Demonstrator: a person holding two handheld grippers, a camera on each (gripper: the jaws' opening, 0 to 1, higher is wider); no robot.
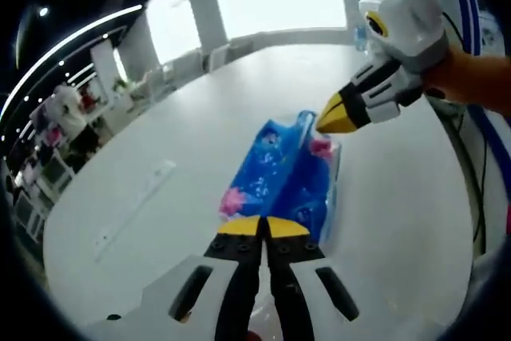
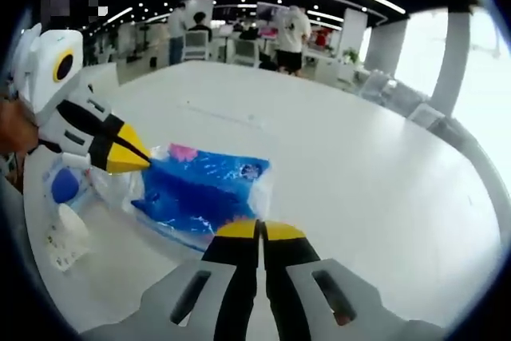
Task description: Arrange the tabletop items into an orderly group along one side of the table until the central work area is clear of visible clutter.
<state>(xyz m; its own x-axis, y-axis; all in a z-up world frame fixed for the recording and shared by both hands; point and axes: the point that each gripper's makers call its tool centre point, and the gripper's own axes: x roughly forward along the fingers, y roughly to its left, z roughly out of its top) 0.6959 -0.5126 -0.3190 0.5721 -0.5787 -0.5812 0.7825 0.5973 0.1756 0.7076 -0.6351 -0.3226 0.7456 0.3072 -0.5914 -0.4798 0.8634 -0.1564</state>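
In the left gripper view, my left gripper has its jaws pressed together at the near end of the blue packet on the white table; whether they pinch it, I cannot tell. My right gripper comes in from the right, tips together at the packet's far end.

In the right gripper view, my right gripper's jaws are closed at the packet's near edge, with my left gripper at its left end.

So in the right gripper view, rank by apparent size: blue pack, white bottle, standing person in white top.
1. Blue pack, largest.
2. White bottle, at the left edge and partly cut off.
3. Person, smallest, but far back across the room, so that is only distance.
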